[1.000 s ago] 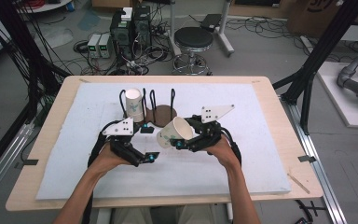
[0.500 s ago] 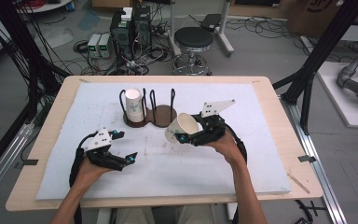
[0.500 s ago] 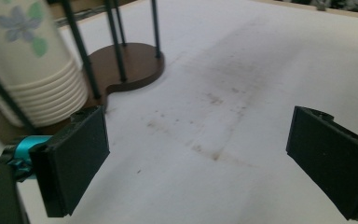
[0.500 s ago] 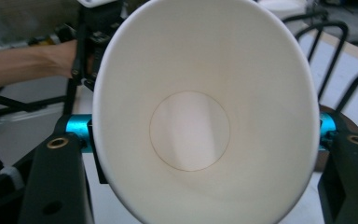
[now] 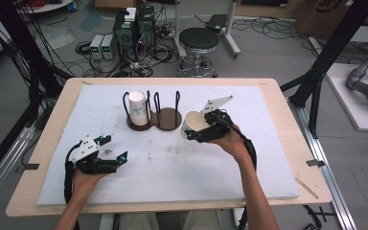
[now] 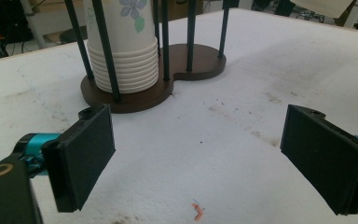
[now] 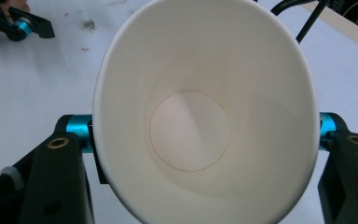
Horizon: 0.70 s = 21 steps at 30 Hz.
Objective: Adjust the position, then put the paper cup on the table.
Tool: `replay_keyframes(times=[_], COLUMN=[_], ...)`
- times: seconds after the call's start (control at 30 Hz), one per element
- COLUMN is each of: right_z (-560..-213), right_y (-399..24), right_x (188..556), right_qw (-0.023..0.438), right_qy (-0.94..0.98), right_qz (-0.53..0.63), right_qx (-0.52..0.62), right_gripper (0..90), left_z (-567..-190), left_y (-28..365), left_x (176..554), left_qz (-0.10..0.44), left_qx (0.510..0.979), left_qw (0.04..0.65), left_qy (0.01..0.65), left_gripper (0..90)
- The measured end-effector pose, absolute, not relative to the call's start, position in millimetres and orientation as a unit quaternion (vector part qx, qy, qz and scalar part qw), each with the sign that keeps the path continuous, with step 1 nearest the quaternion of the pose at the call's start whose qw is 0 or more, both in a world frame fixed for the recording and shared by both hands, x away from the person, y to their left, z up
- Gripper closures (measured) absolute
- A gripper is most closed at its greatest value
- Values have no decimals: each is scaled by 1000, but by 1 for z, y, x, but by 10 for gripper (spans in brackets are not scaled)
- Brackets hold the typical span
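A: High view?

B: Fixed above the person's side, facing forward and down over the whole desk [image 5: 268,158].

A: Gripper views?

B: Left rides low, close to the surface, facing the cup rack [image 6: 149,88]. Right looks straight into a paper cup [image 7: 205,116], very near.

A: Overlap?

B: Rack [image 5: 153,117] and cup [image 5: 194,125] also appear from above.

This is a robotics lab or test workshop: a wooden table [image 5: 287,143] topped with a white foam sheet [image 5: 172,163] stands inside black frame struts [image 5: 335,52], with cabled electronics boxes [image 5: 134,28], a round stool [image 5: 199,40] and cardboard cartons [image 5: 326,12] on the grey floor.
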State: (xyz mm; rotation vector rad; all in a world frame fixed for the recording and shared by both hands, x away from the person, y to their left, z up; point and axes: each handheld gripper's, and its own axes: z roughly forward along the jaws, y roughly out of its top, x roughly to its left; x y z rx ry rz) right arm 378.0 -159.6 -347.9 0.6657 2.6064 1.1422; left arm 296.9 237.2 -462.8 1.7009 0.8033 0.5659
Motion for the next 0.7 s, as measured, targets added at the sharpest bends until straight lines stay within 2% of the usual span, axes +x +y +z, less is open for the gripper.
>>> replay_keyframes(times=[0.7], right_z=[-346], right_y=[-160], right_x=[380], right_qw=[110], right_qy=[894], right_qz=[364], right_qx=[238], right_gripper=[316], left_z=[-463], left_y=[234], left_x=[297], left_qz=[242], left_qx=[728], left_qw=[546], left_qy=[338], left_gripper=[98])
